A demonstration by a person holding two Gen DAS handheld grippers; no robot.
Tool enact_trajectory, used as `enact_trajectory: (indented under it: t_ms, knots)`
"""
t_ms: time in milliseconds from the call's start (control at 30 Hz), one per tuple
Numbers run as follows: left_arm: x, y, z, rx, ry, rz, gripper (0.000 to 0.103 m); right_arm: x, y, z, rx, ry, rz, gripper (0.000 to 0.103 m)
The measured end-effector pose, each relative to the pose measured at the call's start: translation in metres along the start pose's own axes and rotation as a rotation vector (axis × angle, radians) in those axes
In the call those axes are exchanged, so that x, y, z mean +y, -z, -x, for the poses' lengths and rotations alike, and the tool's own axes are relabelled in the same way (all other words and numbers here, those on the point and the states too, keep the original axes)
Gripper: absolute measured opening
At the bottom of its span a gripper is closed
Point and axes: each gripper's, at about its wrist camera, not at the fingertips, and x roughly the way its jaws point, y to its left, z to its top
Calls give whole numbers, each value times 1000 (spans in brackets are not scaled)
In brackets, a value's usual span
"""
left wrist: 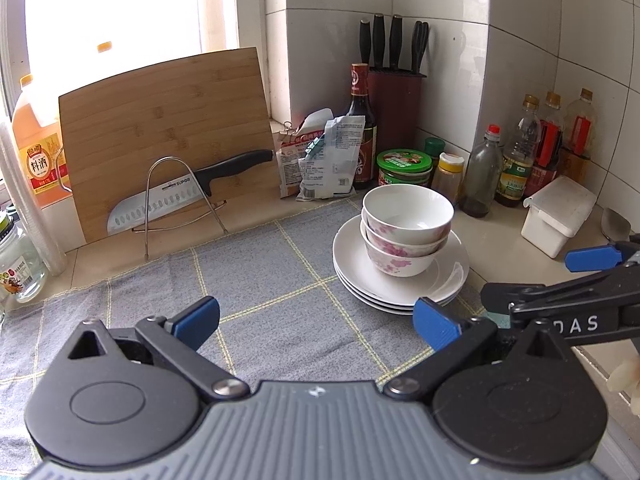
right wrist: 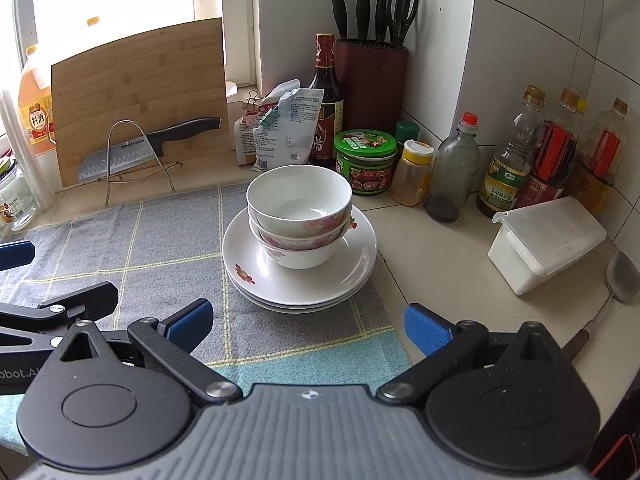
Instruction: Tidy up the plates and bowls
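Right wrist view: right gripper (right wrist: 308,326) spread wide, empty, level above the cloth (right wrist: 168,240), short of stacked bowls (right wrist: 300,216).

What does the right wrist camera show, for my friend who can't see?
Three flowered bowls sit stacked on a pile of white plates on a grey checked cloth. The open right gripper is empty in front of them, with sauce bottles and a knife block behind.
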Motion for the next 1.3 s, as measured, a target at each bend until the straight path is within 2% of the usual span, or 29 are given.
enact_trajectory:
  t_ms: [1300]
  knots:
    - [1, -2, 3, 4, 0, -1, 102, -1, -2, 5, -12, 22, 3, 103]
